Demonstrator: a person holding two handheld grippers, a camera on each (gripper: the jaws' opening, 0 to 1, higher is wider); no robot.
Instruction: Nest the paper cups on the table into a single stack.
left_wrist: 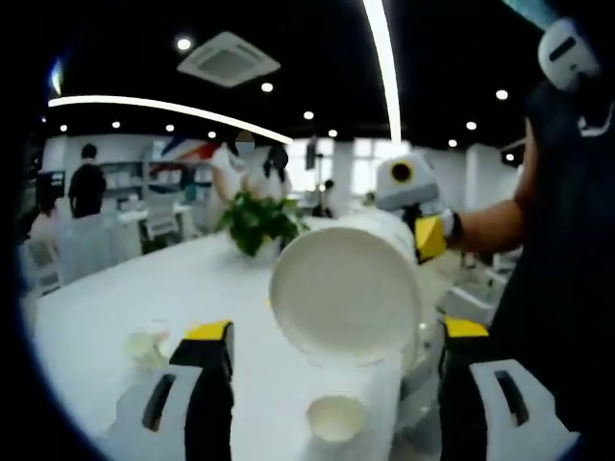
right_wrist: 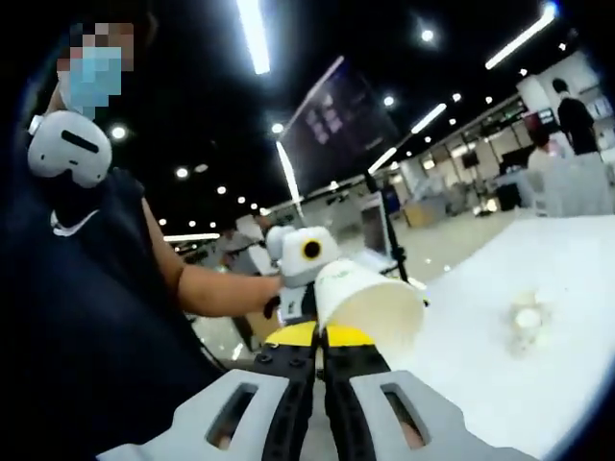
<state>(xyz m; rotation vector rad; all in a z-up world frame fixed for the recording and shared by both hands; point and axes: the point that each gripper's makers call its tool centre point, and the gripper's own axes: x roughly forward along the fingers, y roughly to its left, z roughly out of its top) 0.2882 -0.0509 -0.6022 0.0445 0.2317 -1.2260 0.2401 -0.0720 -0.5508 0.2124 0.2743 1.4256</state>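
Here, in the left gripper view, the left gripper stands released, its yellow-tipped jaws wide apart and rising from the bottom edge. Between and above them a white paper cup is held off the table, tilted so its round bottom faces the camera. That cup sits on the far side in the right gripper, which comes in from the right with a person's forearm behind it. A second cup lies low between the left jaws, its open mouth toward the camera; whether it rests on the table or on something else I cannot tell. A small crumpled clear thing lies on the table just beside the left jaw. A potted plant stands farther back on the table, with people and chairs well beyond.

In the right gripper view, the right gripper has its jaws pressed nearly together, grasping the cup at its rim, just above the yellow tips. The cup leans to the right, mouth downward-right, clear of the table. The left gripper shows just behind the cup, touching or very near; which, I cannot tell. The crumpled thing lies on the table well apart.
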